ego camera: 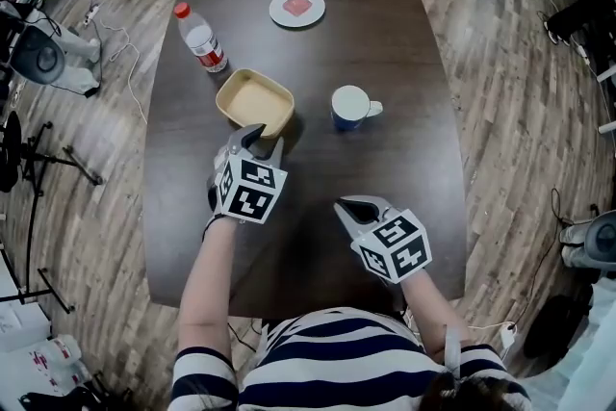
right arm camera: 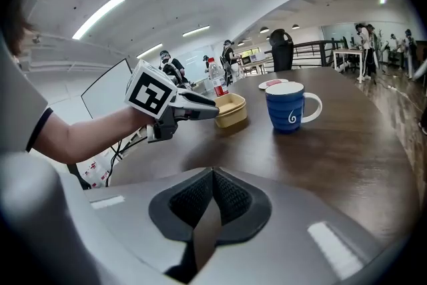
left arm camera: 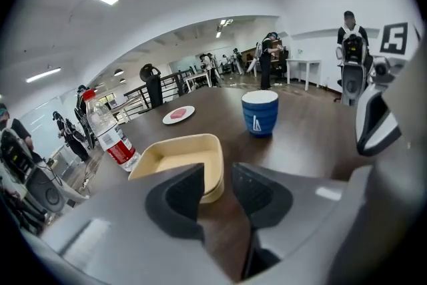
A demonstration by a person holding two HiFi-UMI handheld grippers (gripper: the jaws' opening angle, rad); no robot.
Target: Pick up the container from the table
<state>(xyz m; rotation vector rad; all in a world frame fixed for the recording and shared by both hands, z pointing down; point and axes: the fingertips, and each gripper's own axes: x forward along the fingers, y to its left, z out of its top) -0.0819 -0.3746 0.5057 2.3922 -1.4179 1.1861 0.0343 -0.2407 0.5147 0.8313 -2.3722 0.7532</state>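
The container (ego camera: 255, 101) is a shallow tan square tray lying empty on the dark table (ego camera: 404, 34). My left gripper (ego camera: 258, 141) is open, its fingertips just short of the tray's near edge. In the left gripper view the container (left arm camera: 175, 158) lies right ahead of the left gripper (left arm camera: 217, 182), with its near right corner showing in the gap between the jaws. My right gripper (ego camera: 351, 210) hovers over the near part of the table, right of the left one. Seen in its own view, the right gripper (right arm camera: 212, 178) is shut on nothing, and the container (right arm camera: 231, 110) sits past the left gripper (right arm camera: 195, 110).
A water bottle (ego camera: 200, 38) with a red cap stands left of and behind the container. To the container's right is a blue mug (ego camera: 351, 107). A white plate (ego camera: 296, 7) holding something red lies at the far end. Wooden floor, stands and cables surround the table.
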